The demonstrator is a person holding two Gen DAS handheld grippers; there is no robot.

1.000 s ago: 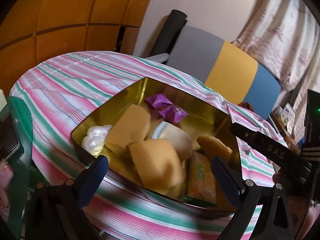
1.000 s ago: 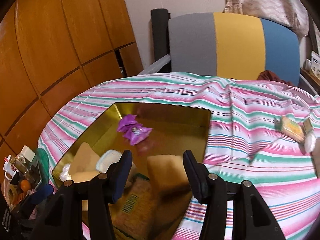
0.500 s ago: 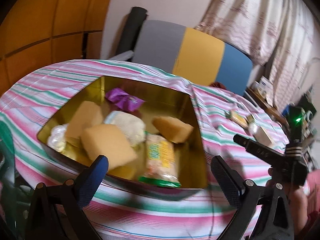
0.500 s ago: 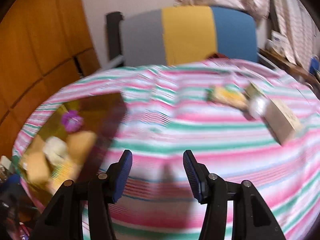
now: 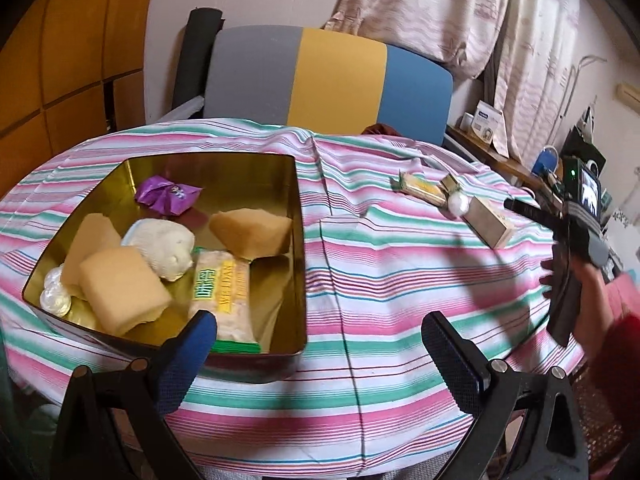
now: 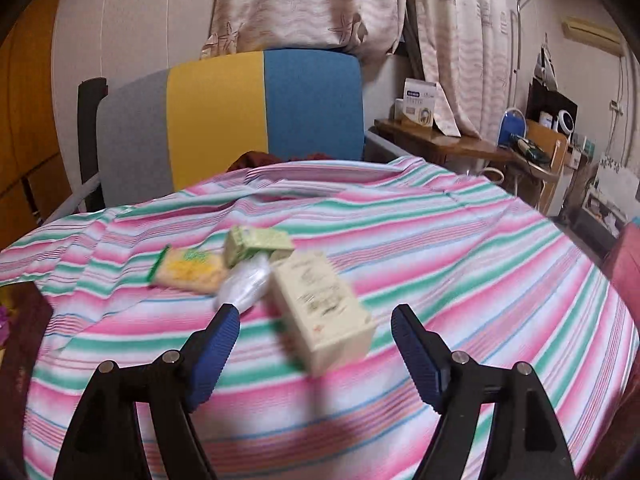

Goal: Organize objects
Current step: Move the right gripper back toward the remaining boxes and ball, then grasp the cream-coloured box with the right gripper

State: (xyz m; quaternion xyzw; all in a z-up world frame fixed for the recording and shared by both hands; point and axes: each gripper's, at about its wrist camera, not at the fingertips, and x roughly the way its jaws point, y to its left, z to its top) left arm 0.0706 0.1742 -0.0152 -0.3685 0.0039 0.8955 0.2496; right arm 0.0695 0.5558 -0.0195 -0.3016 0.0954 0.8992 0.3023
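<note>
A gold tin point(image 5: 298, 248) on the striped tablecloth holds tan sponge blocks point(image 5: 120, 292), a white figure point(image 5: 164, 248), a purple wrapper point(image 5: 166, 196), a green snack packet point(image 5: 224, 288) and a pearly ball. My left gripper point(image 5: 318, 354) hovers open over the tin's near right corner, nothing between its fingers. On the cloth to the right lie a cream box point(image 6: 324, 308) point(image 5: 488, 226), a yellow snack packet point(image 6: 188, 270) point(image 5: 420, 188), a pale green box point(image 6: 256, 244) and a clear ball point(image 6: 244, 284). My right gripper point(image 6: 314, 336) faces the cream box, jaws opening, with nothing gripped.
A chair back point(image 5: 328, 76) in grey, yellow and blue stands behind the table. Wood panelling is at the left, curtains and a cluttered side shelf point(image 6: 448, 144) at the right. A person's hand point(image 5: 584, 280) in a red sleeve holds the right gripper.
My right gripper swung from above the tin to the items on the right and its jaws widened. My left gripper's view shifted right, bringing the loose items into sight.
</note>
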